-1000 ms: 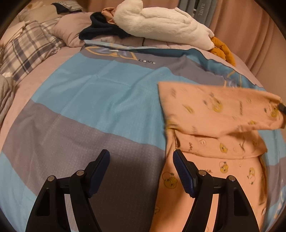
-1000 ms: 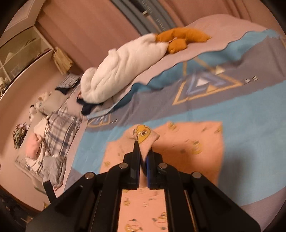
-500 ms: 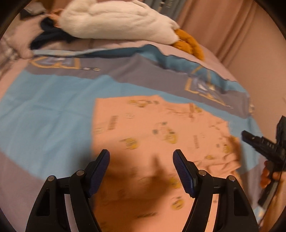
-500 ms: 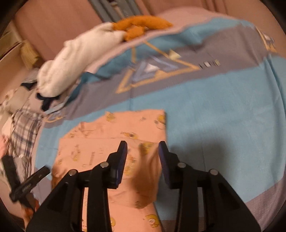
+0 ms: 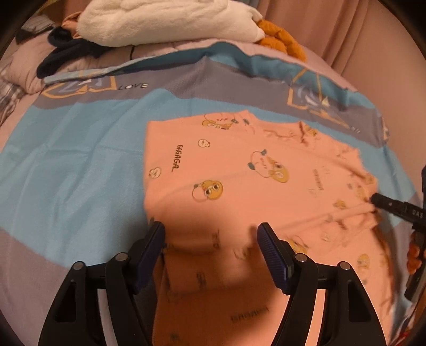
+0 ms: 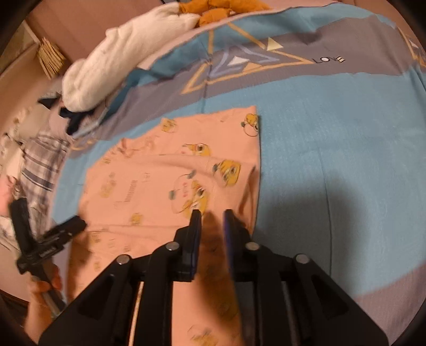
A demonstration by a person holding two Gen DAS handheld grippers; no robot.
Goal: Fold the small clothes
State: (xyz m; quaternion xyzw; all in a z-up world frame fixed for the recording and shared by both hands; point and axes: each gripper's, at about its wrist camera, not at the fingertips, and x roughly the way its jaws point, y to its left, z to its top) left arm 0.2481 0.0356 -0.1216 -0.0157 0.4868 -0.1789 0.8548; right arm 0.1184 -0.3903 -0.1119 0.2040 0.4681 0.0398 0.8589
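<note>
Shirt: your pink shirt point(image 5: 239, 170) lies flat on the bed point(image 5: 74, 159).
Left tongs point(image 5: 210, 239): wide open, holding nothing.
Right tongs point(image 6: 211, 226): open a little, holding nothing.

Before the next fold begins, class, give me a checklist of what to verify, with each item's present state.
1. Pink garment lies on the bedspread with nothing on top of it: ok.
2. Left tongs open, holding nothing: ok.
3. Right tongs open, a narrow gap, no cloth pinched: ok.
4. Garment lies smooth: not ok, wrinkles along the edge by the right tongs.
5. White plush and dark clothes lie away from the garment: ok.
6. Near hem lined up squarely: cannot tell, hidden below the tongs and blurred.
</note>
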